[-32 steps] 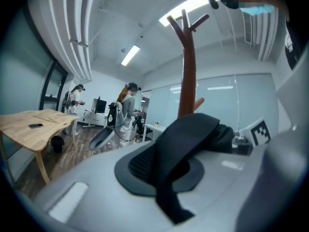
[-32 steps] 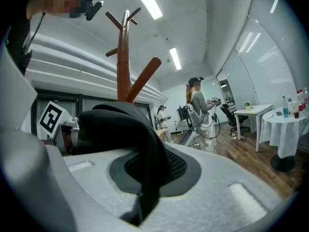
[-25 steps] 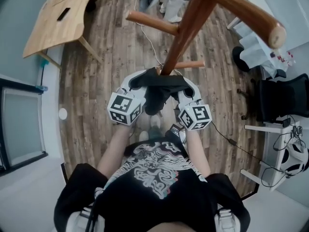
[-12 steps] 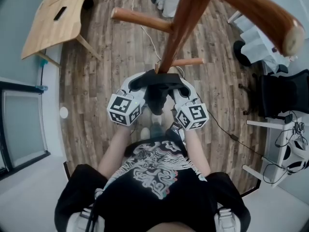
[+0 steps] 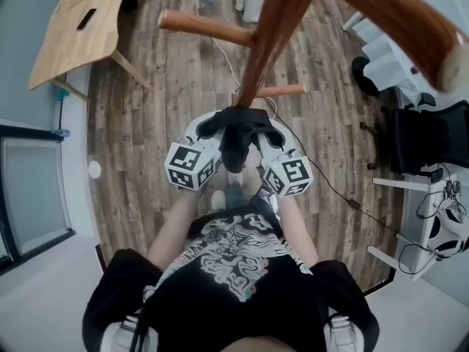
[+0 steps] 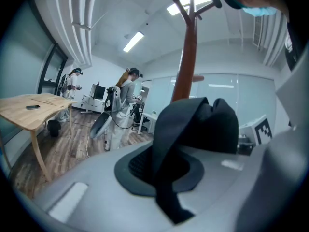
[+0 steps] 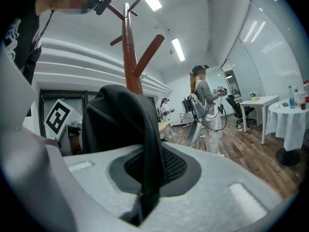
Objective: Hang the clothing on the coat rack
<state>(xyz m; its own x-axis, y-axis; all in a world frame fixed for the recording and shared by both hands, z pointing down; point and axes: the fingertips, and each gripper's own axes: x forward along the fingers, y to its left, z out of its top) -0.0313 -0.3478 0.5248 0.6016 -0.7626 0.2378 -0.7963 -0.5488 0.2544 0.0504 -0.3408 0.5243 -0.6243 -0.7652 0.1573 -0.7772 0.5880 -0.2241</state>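
Observation:
A black garment (image 5: 236,134) is stretched between my two grippers, just in front of the foot of the brown coat rack (image 5: 264,42). The rack's pegs (image 5: 209,28) spread out above it. My left gripper (image 5: 211,127) is shut on the garment's left end, and the cloth (image 6: 193,129) bunches up over its jaws (image 6: 169,178). My right gripper (image 5: 268,129) is shut on the other end, where a fold of the cloth (image 7: 120,124) runs down into its jaws (image 7: 147,187). In both gripper views the rack's pole (image 6: 189,57) (image 7: 129,52) rises behind the cloth.
A wooden table (image 5: 80,28) stands at the upper left. A black chair (image 5: 429,145) and white tables (image 5: 410,226) line the right side. A cable (image 5: 337,193) trails over the plank floor. Other people (image 6: 128,105) (image 7: 205,110) stand further back in the room.
Both grippers have sunk a little with the garment still between them. The rack's pegs have shifted in the head view as the head moved.

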